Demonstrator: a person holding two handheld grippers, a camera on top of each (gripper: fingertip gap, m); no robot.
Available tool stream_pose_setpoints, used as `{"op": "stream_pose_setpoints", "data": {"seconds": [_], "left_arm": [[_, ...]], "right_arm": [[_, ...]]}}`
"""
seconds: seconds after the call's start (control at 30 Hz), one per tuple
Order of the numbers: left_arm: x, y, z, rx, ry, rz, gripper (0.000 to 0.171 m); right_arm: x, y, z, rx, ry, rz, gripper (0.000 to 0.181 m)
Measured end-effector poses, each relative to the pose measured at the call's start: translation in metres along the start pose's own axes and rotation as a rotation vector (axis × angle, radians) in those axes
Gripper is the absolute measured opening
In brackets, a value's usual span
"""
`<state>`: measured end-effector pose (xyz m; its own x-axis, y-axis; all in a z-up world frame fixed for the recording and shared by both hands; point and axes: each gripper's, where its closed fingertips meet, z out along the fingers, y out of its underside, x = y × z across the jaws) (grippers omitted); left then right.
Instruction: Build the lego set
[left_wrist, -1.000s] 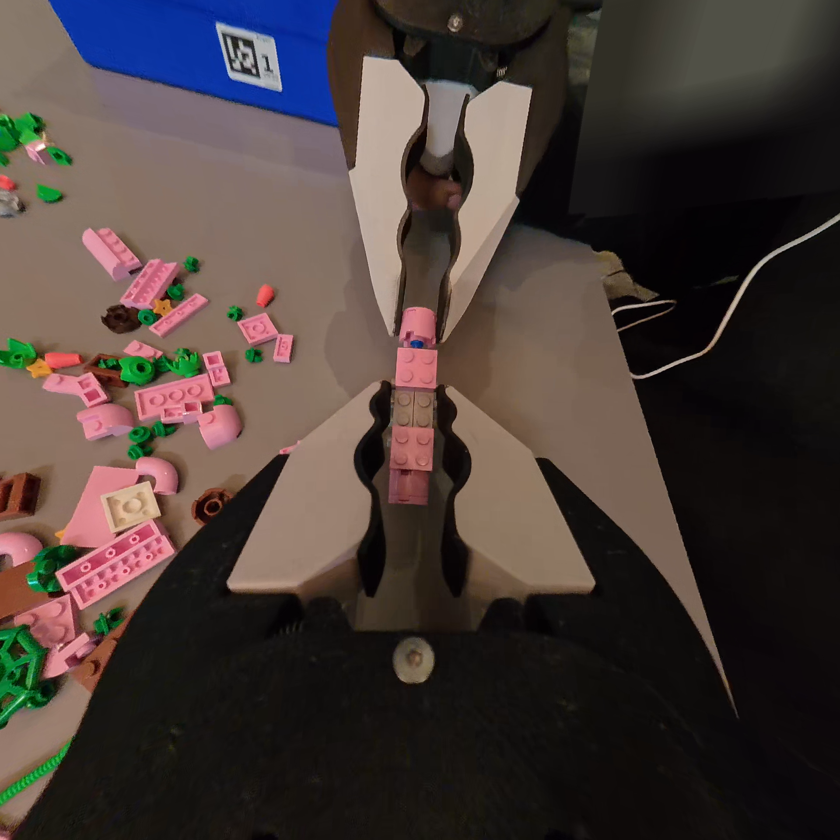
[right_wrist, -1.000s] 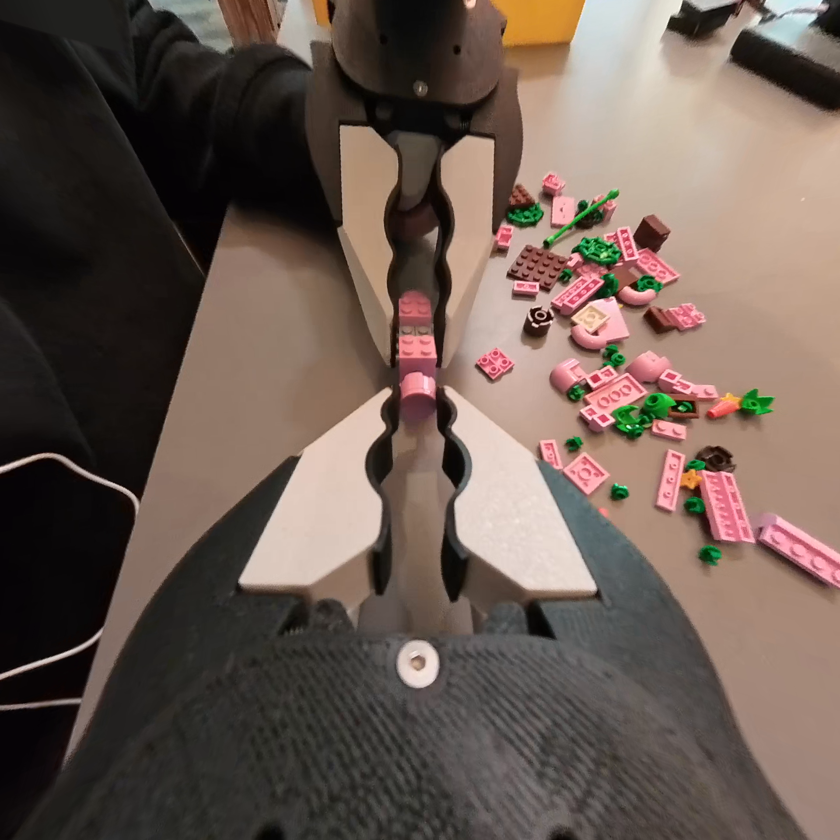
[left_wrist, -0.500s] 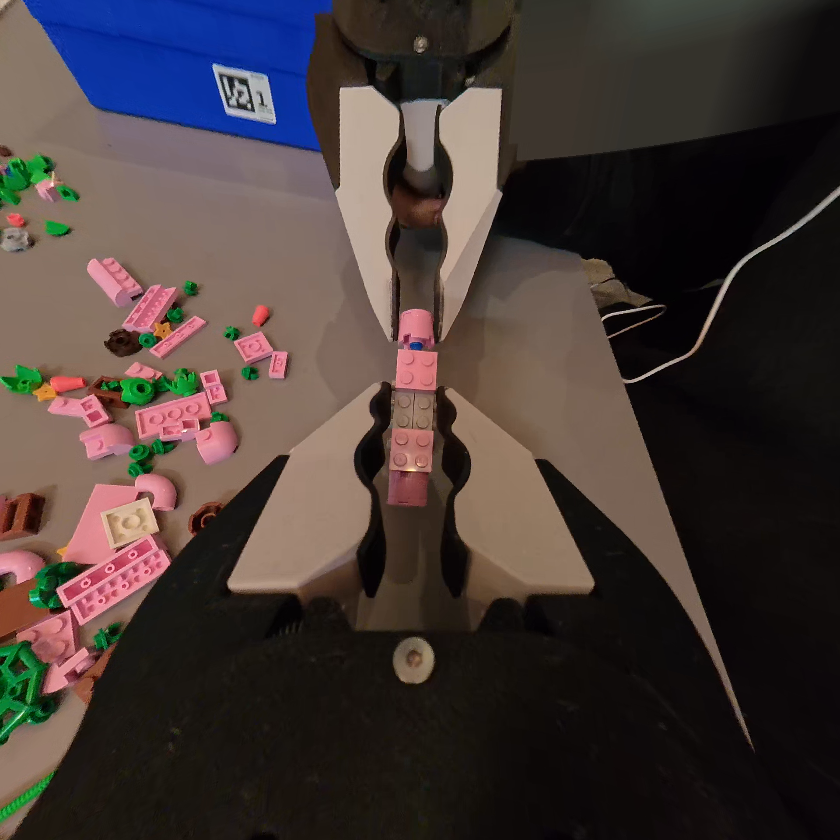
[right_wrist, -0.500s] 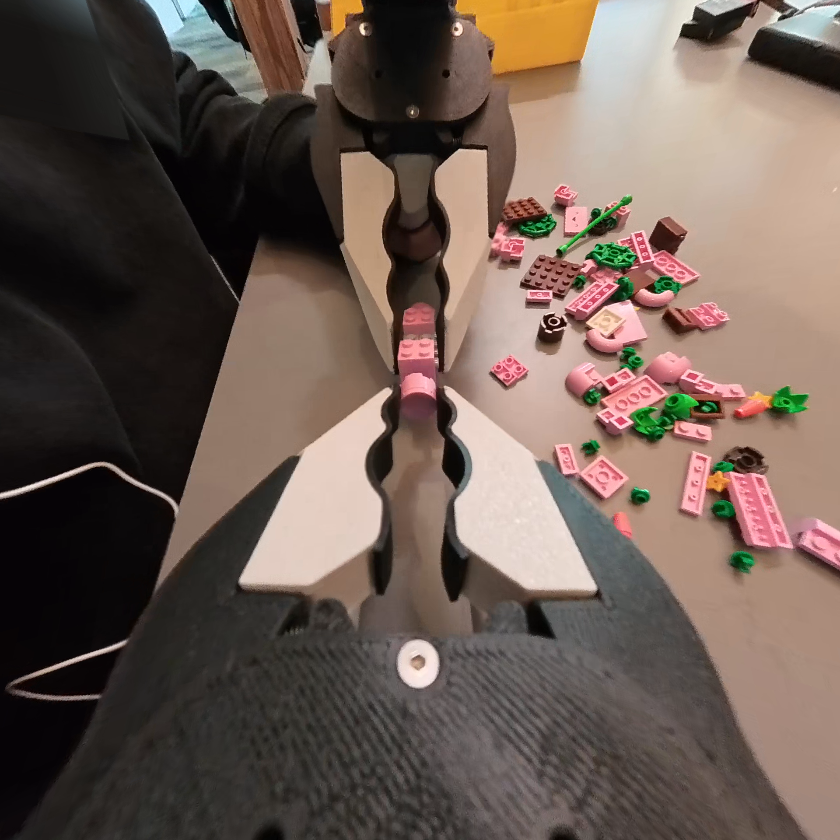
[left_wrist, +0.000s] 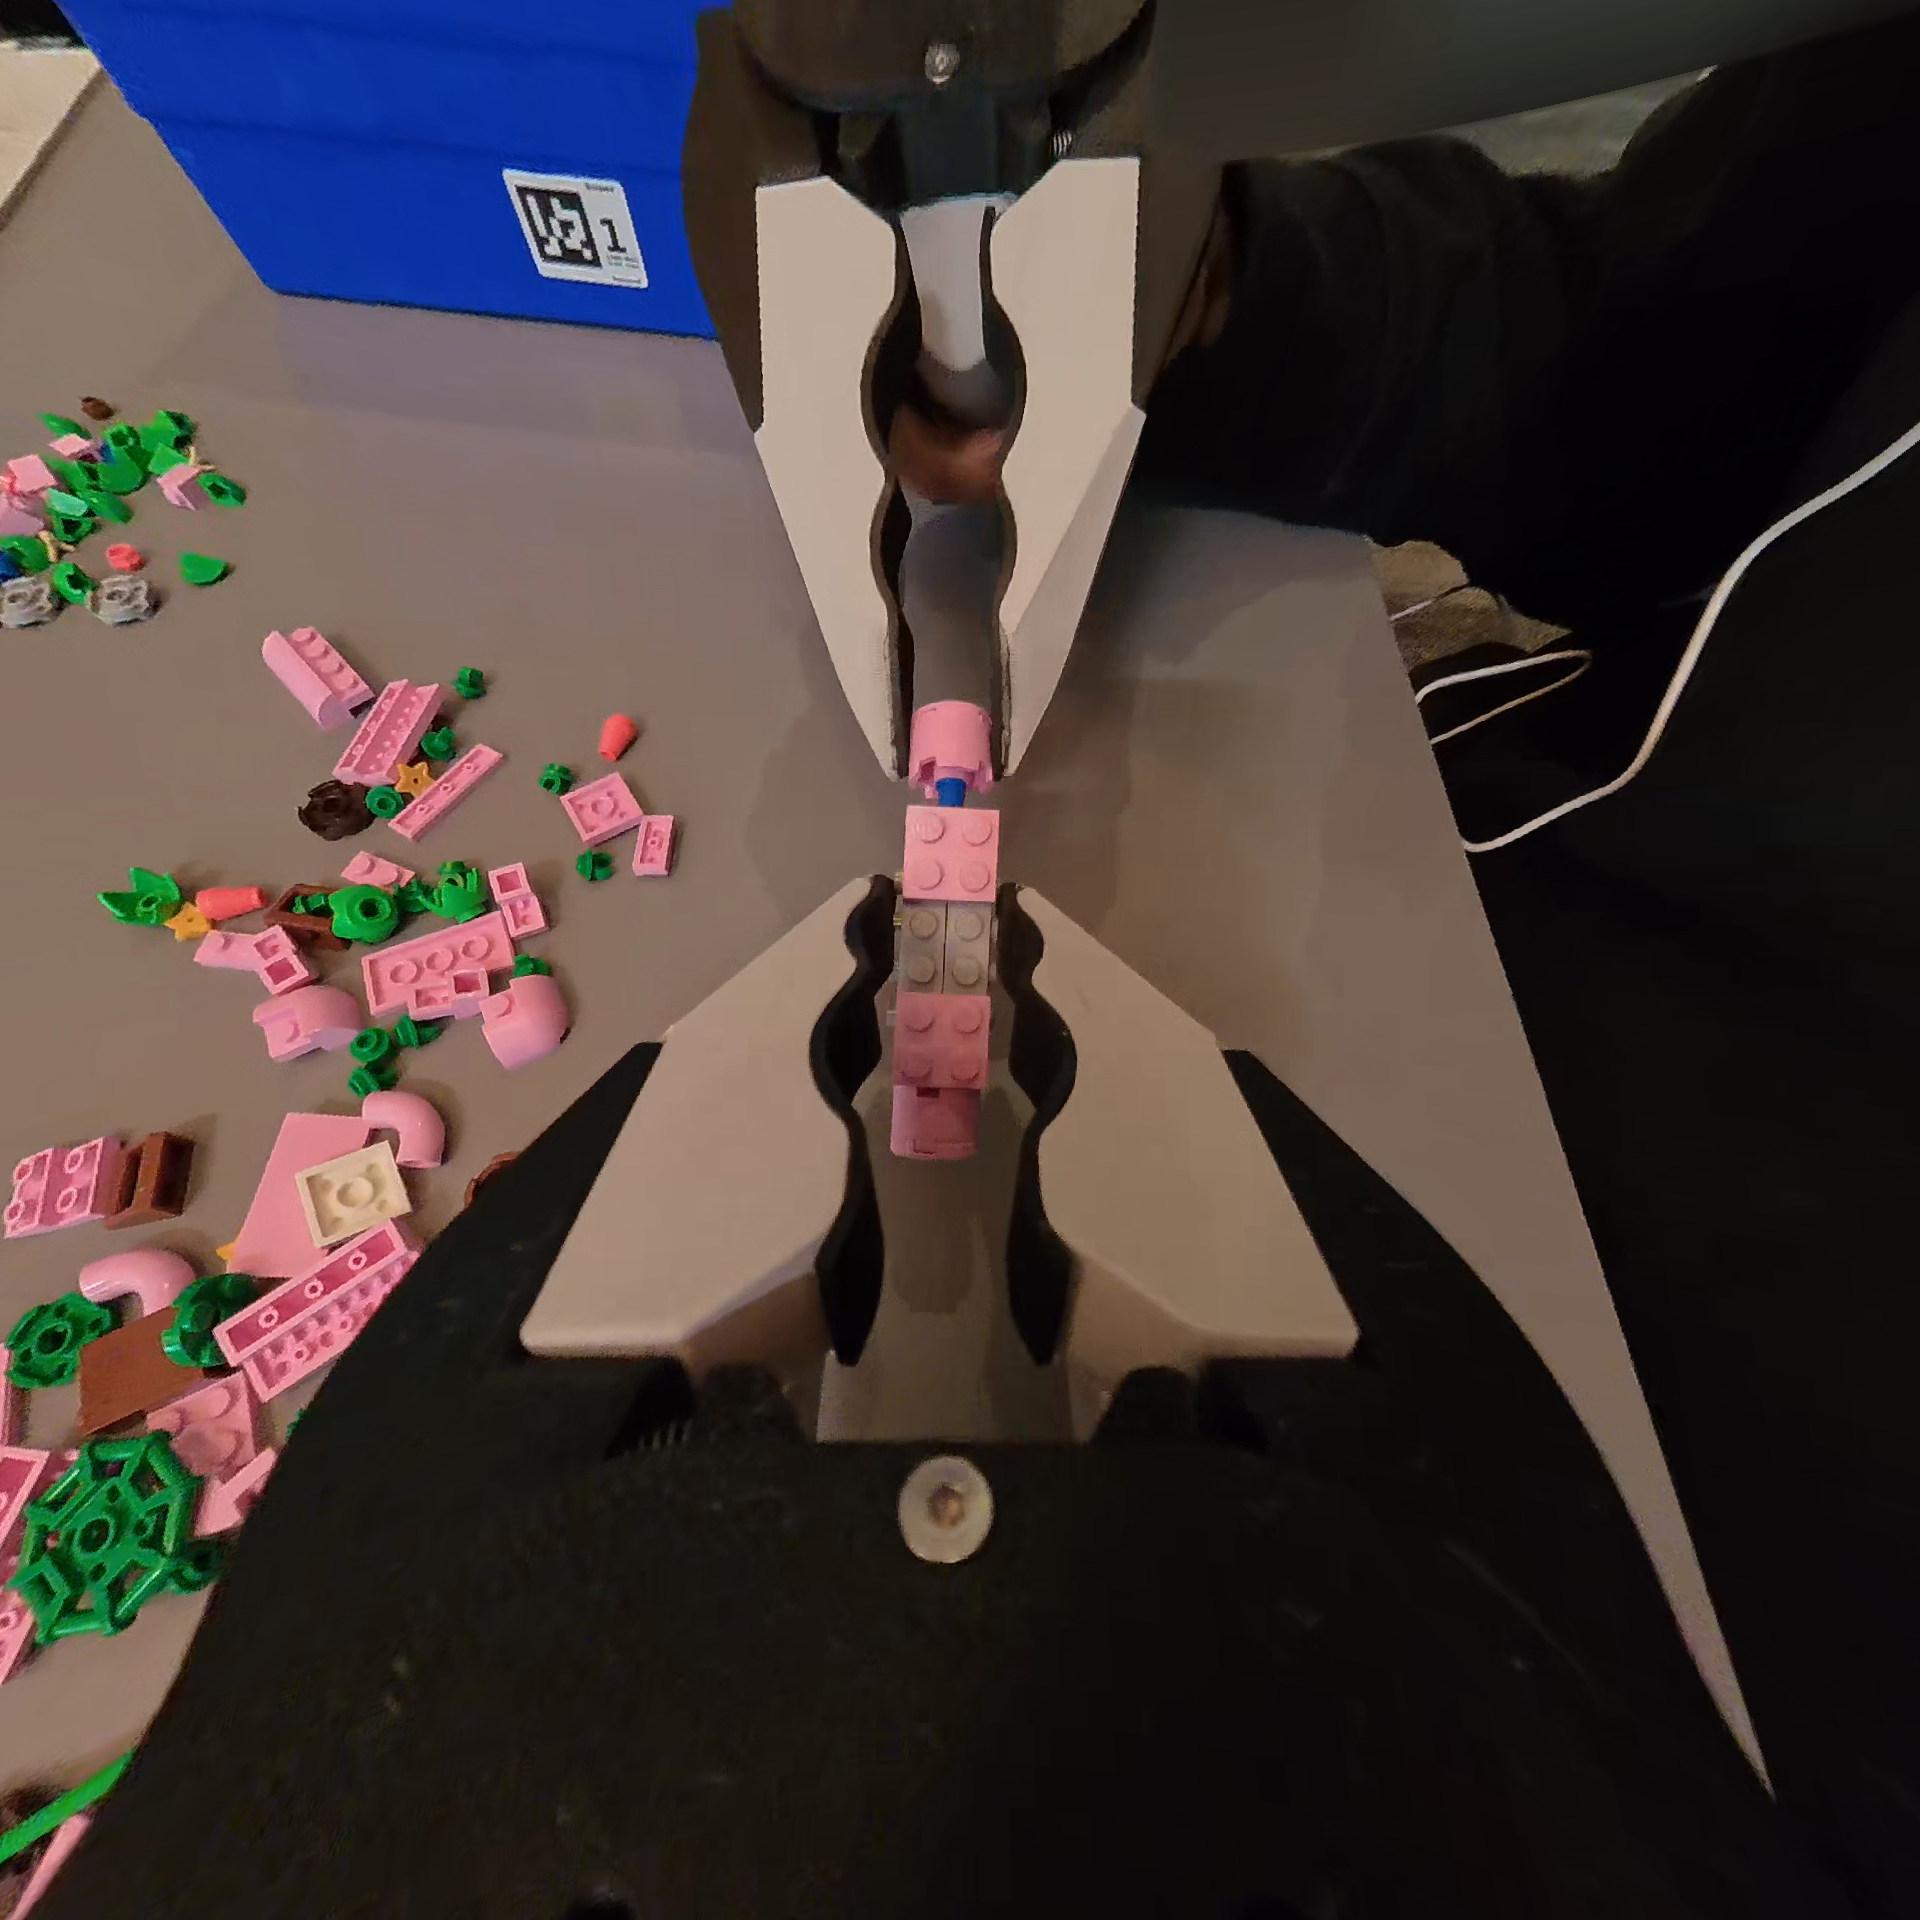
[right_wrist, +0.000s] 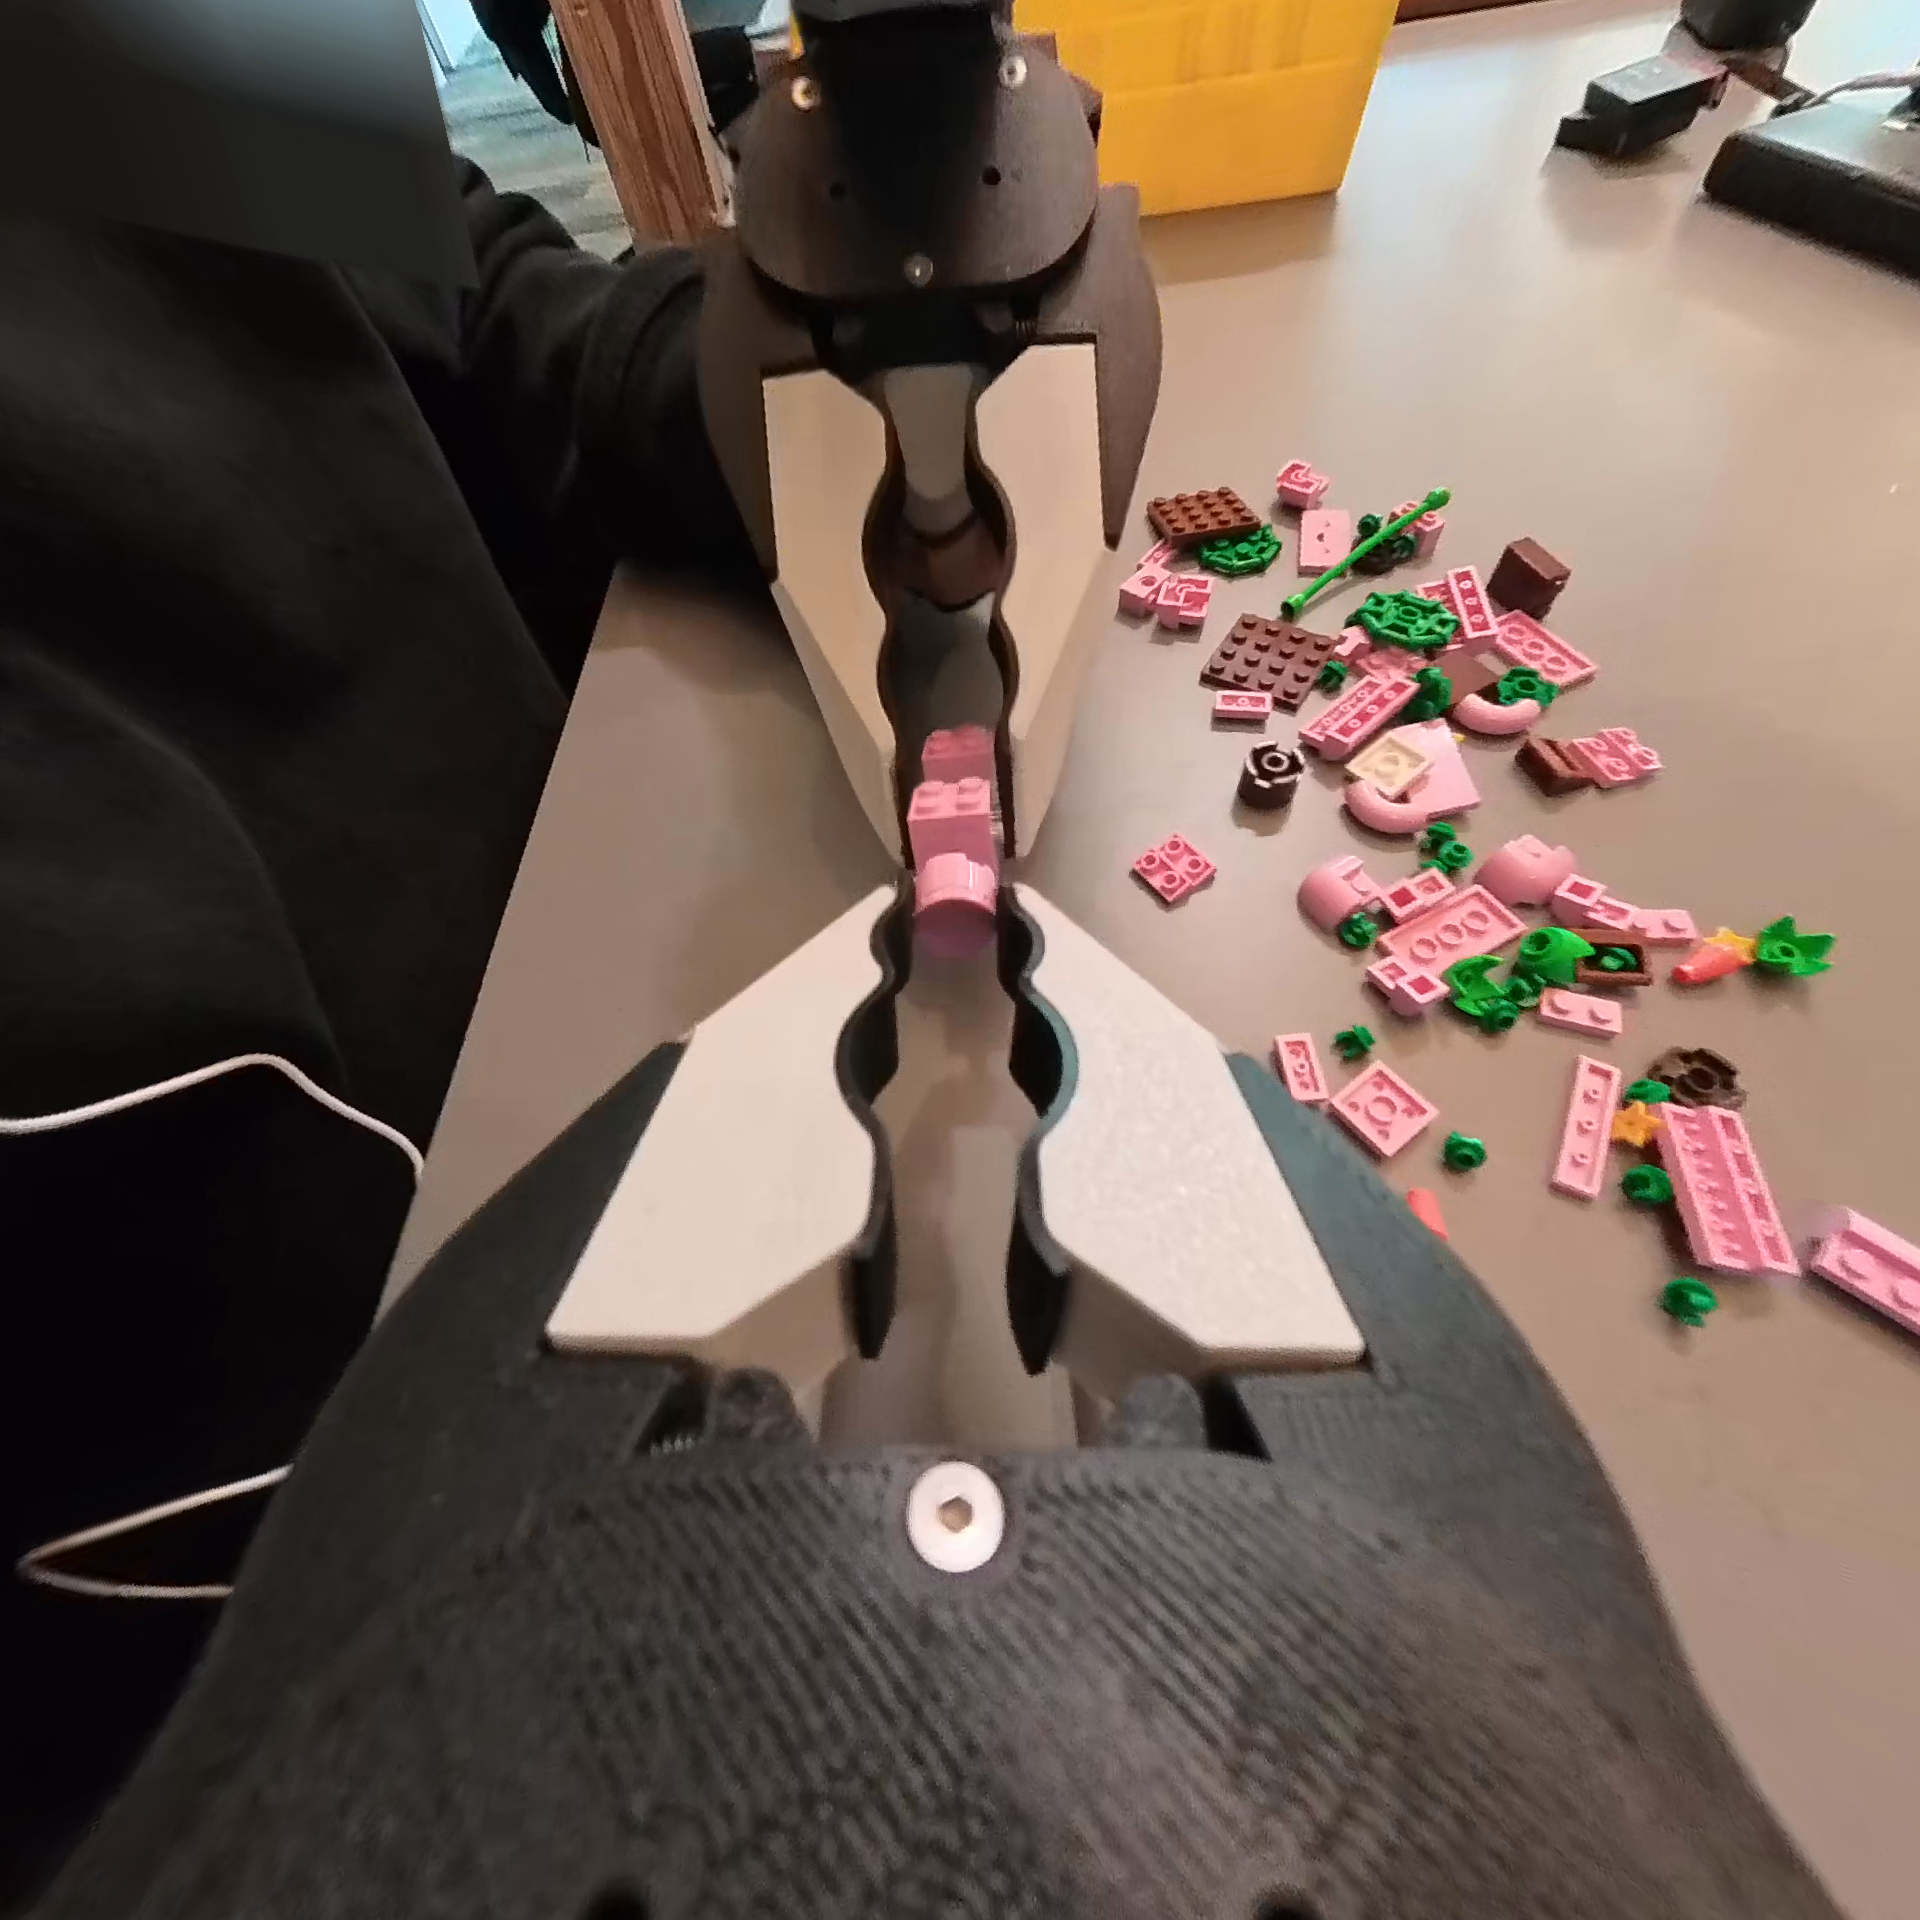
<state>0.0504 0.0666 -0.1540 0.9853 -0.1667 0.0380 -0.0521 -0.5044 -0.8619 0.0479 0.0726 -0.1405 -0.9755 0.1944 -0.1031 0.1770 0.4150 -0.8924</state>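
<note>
A: Lego stack (left_wrist: 943, 982) is clamped in my left gripper (left_wrist: 948, 904), poking past its tips.

B: Right gripper (right_wrist: 954, 902) pinches the round pink piece (right_wrist: 951, 906), meeting it tip-to-tip?

A: Yes. I'd push straight along the blue pin (left_wrist: 949, 793), no twisting.

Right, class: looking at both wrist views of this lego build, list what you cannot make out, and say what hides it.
- Left wrist view: the lower sides of the pink and grey brick stack, hidden by the left gripper fingers.
- Left wrist view: how deep the blue pin sits in the round pink piece, too small.
- Right wrist view: the pin joint, hidden behind the round piece in the right gripper.
- Both views: loose pieces cut off by gripper bodies and frame edges.
</note>
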Motion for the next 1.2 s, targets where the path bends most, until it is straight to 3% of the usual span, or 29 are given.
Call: {"op": "stream_pose_setpoints", "data": {"seconds": [0.33, 0.53, 0.9, 1.2], "left_arm": [[-0.005, 0.019, 0.010, -0.125, -0.079, 0.077, 0.016], [0.000, 0.023, 0.018, -0.142, -0.044, 0.044, 0.015], [-0.005, -0.017, -0.002, 0.154, 0.063, -0.163, 0.016], [-0.006, -0.031, -0.014, 0.260, 0.055, -0.174, 0.016]], "right_arm": [[0.006, 0.019, 0.010, -0.099, 0.032, 0.033, 0.014], [0.004, 0.019, 0.012, -0.050, -0.016, 0.103, 0.014], [0.009, -0.020, -0.012, 0.203, -0.018, 0.140, 0.014], [0.009, -0.033, -0.018, 0.303, -0.039, 0.178, 0.014]]}}
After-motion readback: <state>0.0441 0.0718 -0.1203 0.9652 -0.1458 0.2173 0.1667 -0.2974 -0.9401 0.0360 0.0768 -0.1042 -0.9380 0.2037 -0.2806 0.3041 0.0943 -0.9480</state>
